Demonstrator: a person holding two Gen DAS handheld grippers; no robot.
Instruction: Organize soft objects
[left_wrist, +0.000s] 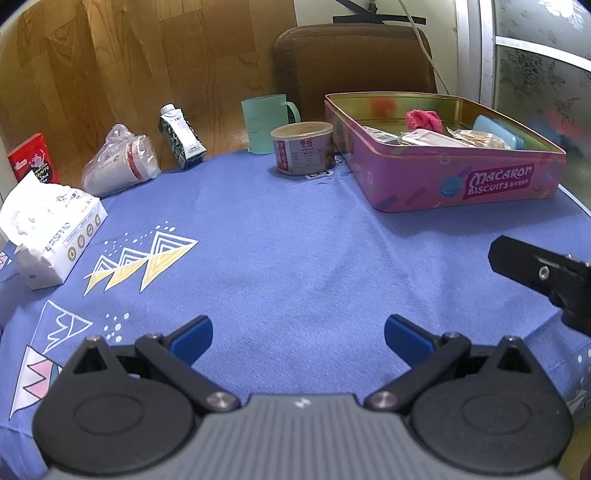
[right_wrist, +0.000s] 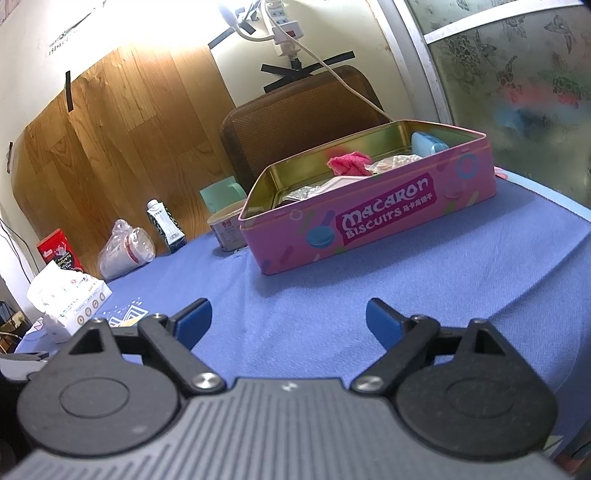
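Observation:
A pink Macaron Biscuits tin (left_wrist: 461, 184) (right_wrist: 369, 225) stands open at the far right of the blue cloth. Inside lie a crumpled pink cloth (left_wrist: 423, 119) (right_wrist: 349, 162), a light blue case (left_wrist: 496, 131) (right_wrist: 426, 144) and several small packets. A white tissue pack (left_wrist: 48, 229) (right_wrist: 70, 299) lies at the left. My left gripper (left_wrist: 297, 336) is open and empty, low over the cloth. My right gripper (right_wrist: 288, 321) is open and empty, in front of the tin; part of it shows at the right edge of the left wrist view (left_wrist: 546, 273).
Along the back stand a round can (left_wrist: 303, 147) (right_wrist: 227, 230), a green mug (left_wrist: 266, 122), a milk carton (left_wrist: 181, 138) (right_wrist: 166, 225), bagged paper cups (left_wrist: 118, 162) (right_wrist: 125, 253) and a red box (left_wrist: 33, 158) (right_wrist: 59, 251). A brown chair back (left_wrist: 354, 62) stands behind the table.

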